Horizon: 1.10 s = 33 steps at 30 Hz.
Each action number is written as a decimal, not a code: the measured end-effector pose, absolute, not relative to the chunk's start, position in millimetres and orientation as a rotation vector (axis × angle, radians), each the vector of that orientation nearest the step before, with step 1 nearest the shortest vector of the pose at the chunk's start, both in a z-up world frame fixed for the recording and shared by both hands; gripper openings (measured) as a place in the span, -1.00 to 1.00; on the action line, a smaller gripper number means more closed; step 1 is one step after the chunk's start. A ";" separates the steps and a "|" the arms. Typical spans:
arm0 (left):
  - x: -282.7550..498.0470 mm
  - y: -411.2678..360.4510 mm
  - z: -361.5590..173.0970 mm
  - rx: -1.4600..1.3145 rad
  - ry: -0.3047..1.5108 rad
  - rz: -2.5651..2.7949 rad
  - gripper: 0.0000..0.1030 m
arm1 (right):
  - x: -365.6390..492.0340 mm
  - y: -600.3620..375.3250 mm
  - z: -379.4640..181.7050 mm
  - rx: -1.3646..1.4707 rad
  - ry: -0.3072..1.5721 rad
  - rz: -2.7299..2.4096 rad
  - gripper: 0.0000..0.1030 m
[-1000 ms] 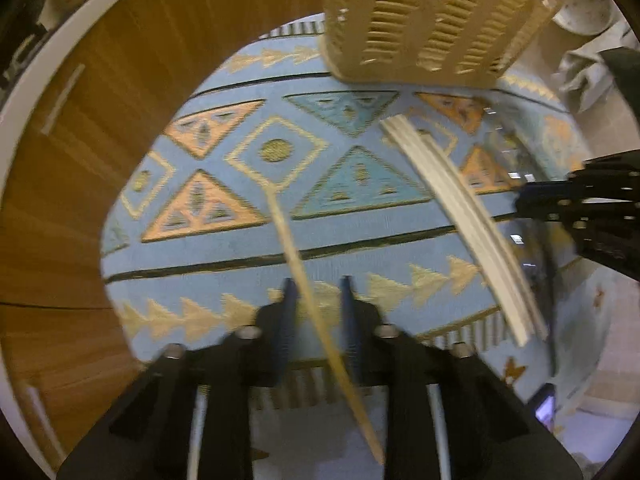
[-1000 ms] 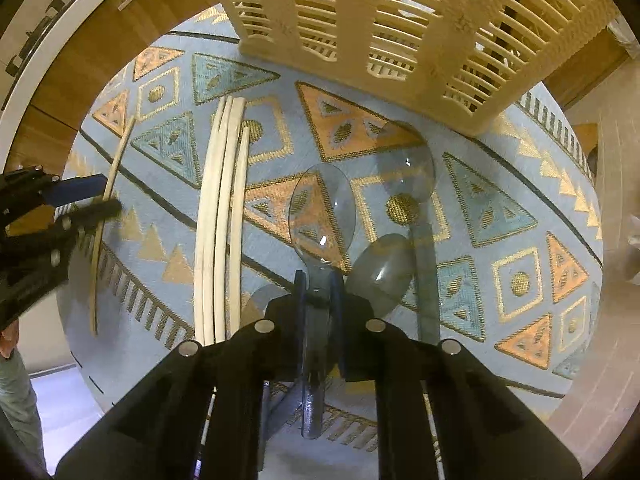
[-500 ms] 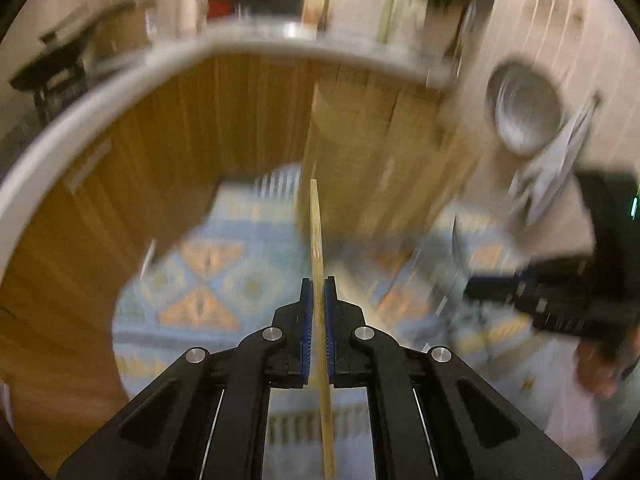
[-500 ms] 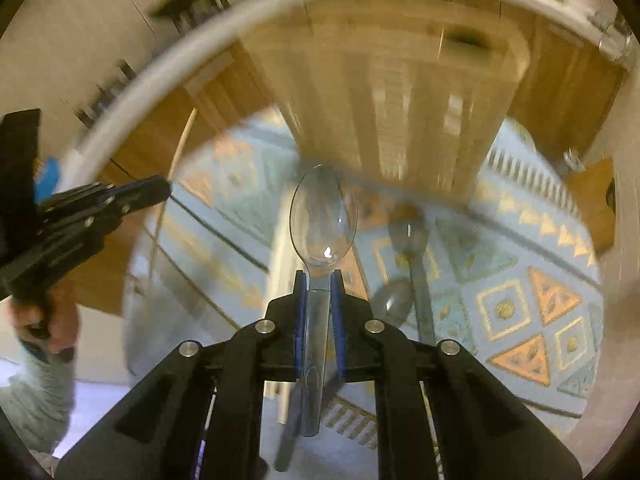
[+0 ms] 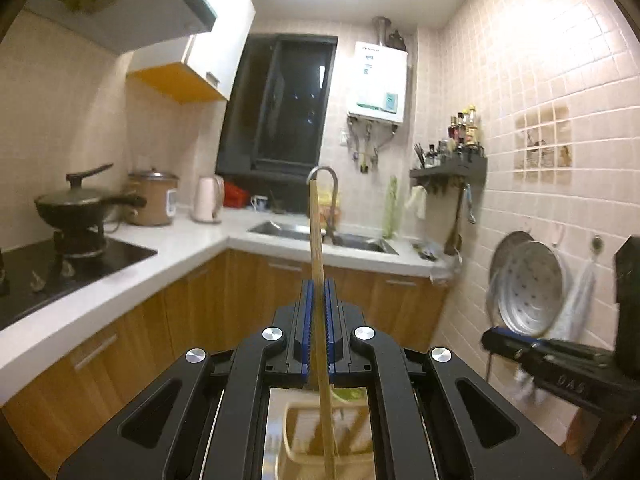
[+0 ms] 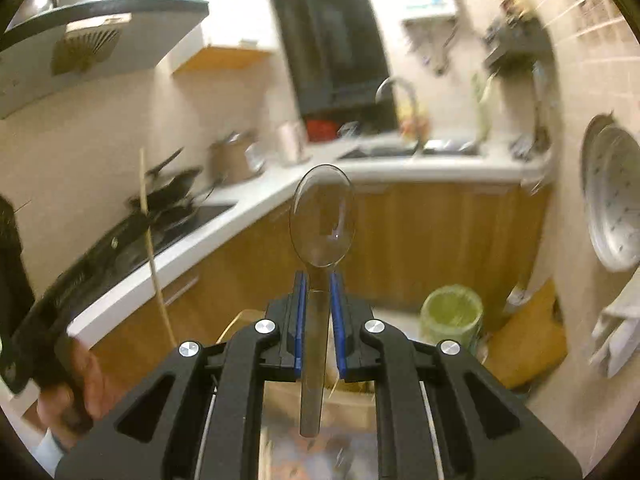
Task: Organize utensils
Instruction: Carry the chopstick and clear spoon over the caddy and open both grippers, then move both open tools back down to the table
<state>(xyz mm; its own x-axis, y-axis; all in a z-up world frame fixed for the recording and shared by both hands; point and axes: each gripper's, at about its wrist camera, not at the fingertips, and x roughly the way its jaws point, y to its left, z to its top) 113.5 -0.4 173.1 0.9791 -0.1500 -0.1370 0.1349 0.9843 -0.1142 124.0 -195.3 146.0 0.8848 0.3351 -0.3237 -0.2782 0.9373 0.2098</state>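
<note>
Chopstick (image 5: 316, 240) pinched in my left gripper (image 5: 318, 332), clear spoon (image 6: 322, 220) in my right gripper (image 6: 319, 320) — both aloft over the basket (image 5: 320, 440). Thin grips — either could pivot and miss.

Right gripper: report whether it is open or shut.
Shut on the clear spoon: the right gripper has its blue pads against both sides of the handle, bowl pointing up.
</note>
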 end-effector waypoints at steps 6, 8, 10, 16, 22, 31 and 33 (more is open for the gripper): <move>153.8 -5.7 144.3 -0.127 0.149 -0.109 -0.94 | 150.2 -194.0 122.4 0.109 0.306 0.208 -0.81; 159.7 -7.0 134.6 -0.122 0.153 -0.098 -0.94 | 155.5 -193.4 113.7 0.106 0.304 0.192 -0.81; 162.1 -9.8 125.0 -0.107 0.149 -0.084 -0.94 | 163.0 -196.3 102.8 0.119 0.314 0.196 -0.81; 164.0 -10.7 104.7 -0.096 0.156 -0.088 -0.92 | 169.2 -197.2 83.8 0.112 0.318 0.200 -0.80; 161.5 -0.3 93.4 -0.139 0.205 -0.152 -0.73 | 166.3 -198.7 71.9 0.106 0.365 0.228 -0.78; 116.4 27.5 104.6 -0.172 0.234 -0.159 -0.08 | 134.5 -213.6 75.9 0.111 0.424 0.275 -0.14; 106.7 36.0 110.7 -0.184 0.280 -0.172 -0.08 | 123.4 -216.0 82.8 0.090 0.449 0.286 -0.14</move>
<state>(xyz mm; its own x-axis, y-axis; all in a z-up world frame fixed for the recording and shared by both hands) 106.7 36.0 110.7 0.9465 -0.1938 -0.2580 0.1429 0.9686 -0.2034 123.4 -216.0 82.8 0.8619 0.2915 -0.4150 -0.2523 0.9563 0.1478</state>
